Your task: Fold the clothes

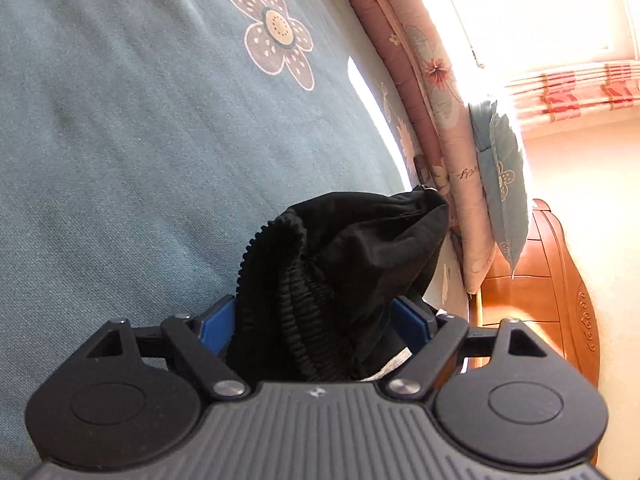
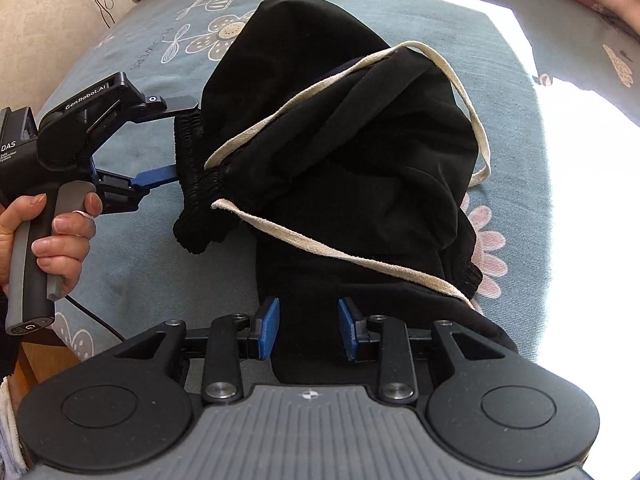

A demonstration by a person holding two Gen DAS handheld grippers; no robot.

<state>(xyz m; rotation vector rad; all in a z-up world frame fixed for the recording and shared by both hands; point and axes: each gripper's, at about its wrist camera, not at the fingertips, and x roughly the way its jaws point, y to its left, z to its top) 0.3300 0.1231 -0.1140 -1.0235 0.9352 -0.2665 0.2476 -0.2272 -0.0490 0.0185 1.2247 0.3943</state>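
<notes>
A pair of black trousers (image 2: 344, 152) lies bunched on a bed covered by a grey-blue sheet (image 2: 144, 240) printed with pale flowers. The left tool (image 2: 176, 140) grips the ribbed elastic waistband (image 2: 192, 184) at the trousers' left edge: in the right wrist view its upper black finger and lower blue-padded finger (image 2: 154, 178) both meet the gathered band, and a hand (image 2: 52, 232) holds the tool's grey handle. In the left wrist view that same tool (image 1: 316, 320) has the waistband (image 1: 296, 308) and a fold of black cloth packed between its blue pads, filling the gap, so it is clenched on the waistband. A cream drawstring (image 2: 360, 256) runs out of the waistband and crosses the black cloth in two strands, one looping over the top of the heap and down its right side, the other slanting toward the lower right. The right tool (image 2: 308, 328) sits at the near edge of the trousers with its blue pads (image 2: 270, 328) apart; black cloth lies between and beneath them, but neither pad visibly presses it, so this tool is released. Strong sunlight whitens the sheet on the right. Past the bed in the left wrist view stand a pink floral quilt (image 1: 432, 92), a blue pillow (image 1: 504, 176) and a wooden headboard (image 1: 540, 292).
</notes>
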